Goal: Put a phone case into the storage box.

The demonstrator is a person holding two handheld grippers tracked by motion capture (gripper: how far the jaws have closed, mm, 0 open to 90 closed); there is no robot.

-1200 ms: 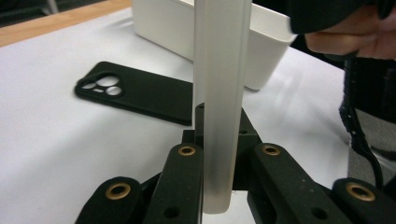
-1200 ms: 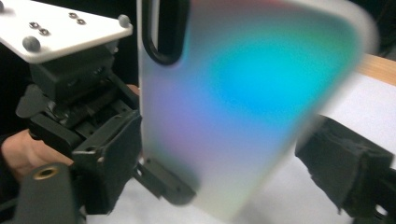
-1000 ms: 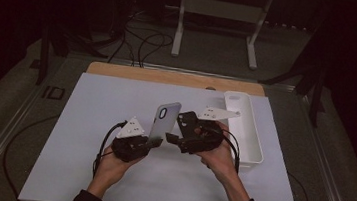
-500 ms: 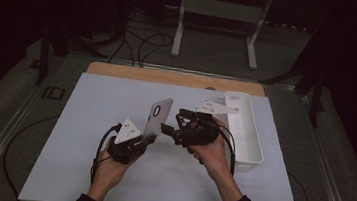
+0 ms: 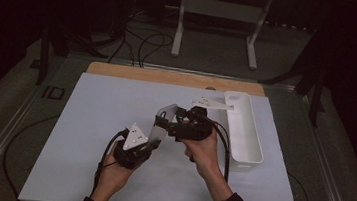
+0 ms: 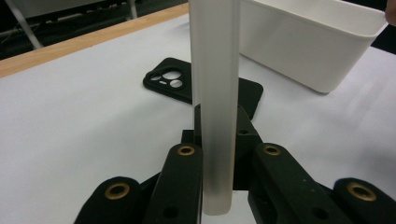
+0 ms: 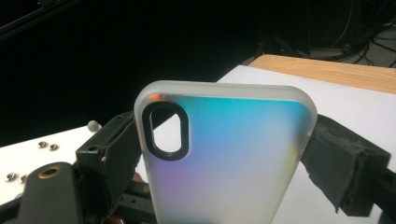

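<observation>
room: I see plenty of bare white worktop (image 5: 89,121) toward its left edge
cases: two, a frosted translucent case (image 7: 224,158) held up mid-worktop, a black case (image 6: 196,86) lying flat
bin: one white bin (image 5: 246,133) along the right edge
left gripper (image 5: 149,140): pinching the frosted case's lower edge
right gripper (image 5: 164,121): jaws pressed on its two sides

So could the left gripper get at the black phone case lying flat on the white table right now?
Probably not yet: the left gripper is shut on the frosted translucent phone case, so its jaws are occupied. The black phone case lies open on the table just ahead, nothing else blocking it.
</observation>
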